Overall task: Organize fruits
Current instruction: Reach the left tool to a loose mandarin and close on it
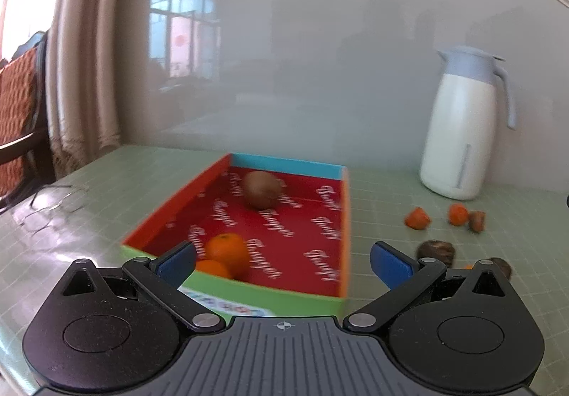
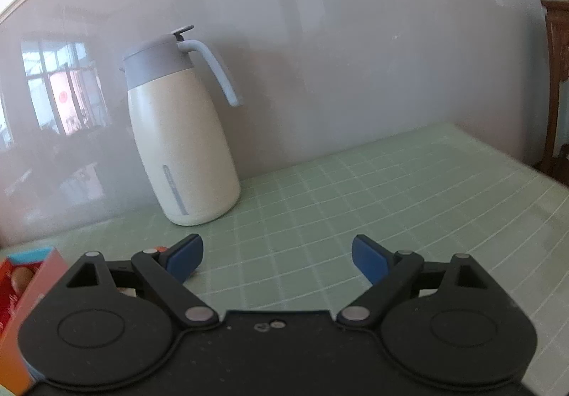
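Observation:
A shallow cardboard box point(image 1: 334, 221) with a red printed floor lies on the green table in the left wrist view. Inside it sit a brown kiwi point(image 1: 261, 193) near the far end and two oranges point(image 1: 227, 250) in the near left corner. My left gripper point(image 1: 282, 262) hovers open over the box's near edge, nothing between its blue pads. Loose on the table right of the box lie small oranges point(image 1: 416, 218) and brown fruits point(image 1: 435, 250). My right gripper point(image 2: 277, 259) is open over bare table, holding nothing. The box's corner point(image 2: 33, 275) shows at its lower left.
A white thermos jug with a grey-blue lid and handle point(image 1: 462, 133) point(image 2: 185, 140) stands against the glossy grey wall behind the loose fruit. A curtain point(image 1: 81, 51) and a chair point(image 1: 17, 118) are beyond the table's left edge. Wooden furniture point(image 2: 554, 86) stands past the right edge.

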`<state>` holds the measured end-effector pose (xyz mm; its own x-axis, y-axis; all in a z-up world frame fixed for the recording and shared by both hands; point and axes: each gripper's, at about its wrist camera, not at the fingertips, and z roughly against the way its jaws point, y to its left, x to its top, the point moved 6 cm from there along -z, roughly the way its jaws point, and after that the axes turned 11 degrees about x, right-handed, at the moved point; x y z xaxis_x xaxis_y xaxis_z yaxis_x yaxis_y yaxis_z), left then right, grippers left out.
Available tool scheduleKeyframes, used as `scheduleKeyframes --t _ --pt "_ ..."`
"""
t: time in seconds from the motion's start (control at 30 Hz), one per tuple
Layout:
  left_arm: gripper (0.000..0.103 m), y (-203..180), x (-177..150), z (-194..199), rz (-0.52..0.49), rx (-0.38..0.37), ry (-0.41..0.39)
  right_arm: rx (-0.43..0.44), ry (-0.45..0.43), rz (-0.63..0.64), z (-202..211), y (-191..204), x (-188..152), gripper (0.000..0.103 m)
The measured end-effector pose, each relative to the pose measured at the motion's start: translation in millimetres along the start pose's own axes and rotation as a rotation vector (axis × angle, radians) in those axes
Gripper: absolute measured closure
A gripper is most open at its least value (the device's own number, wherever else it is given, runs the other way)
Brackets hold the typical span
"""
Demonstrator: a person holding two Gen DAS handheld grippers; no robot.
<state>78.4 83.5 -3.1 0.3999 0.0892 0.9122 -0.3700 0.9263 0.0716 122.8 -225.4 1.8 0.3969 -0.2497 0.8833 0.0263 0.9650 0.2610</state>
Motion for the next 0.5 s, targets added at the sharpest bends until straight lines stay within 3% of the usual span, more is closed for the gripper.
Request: scheduleKeyframes --t 0.2,0.5 --pt "0.0 -37.0 -1.4 2.7 -0.037 -0.051 0.008 -0.03 -0.006 0.054 13.6 -16.6 1.5 0.012" --pt "0.0 -92.2 -9.3 6.7 -0.112 -0.108 0.014 -0.082 -0.02 0.024 27.1 -59.1 6.7 0.012"
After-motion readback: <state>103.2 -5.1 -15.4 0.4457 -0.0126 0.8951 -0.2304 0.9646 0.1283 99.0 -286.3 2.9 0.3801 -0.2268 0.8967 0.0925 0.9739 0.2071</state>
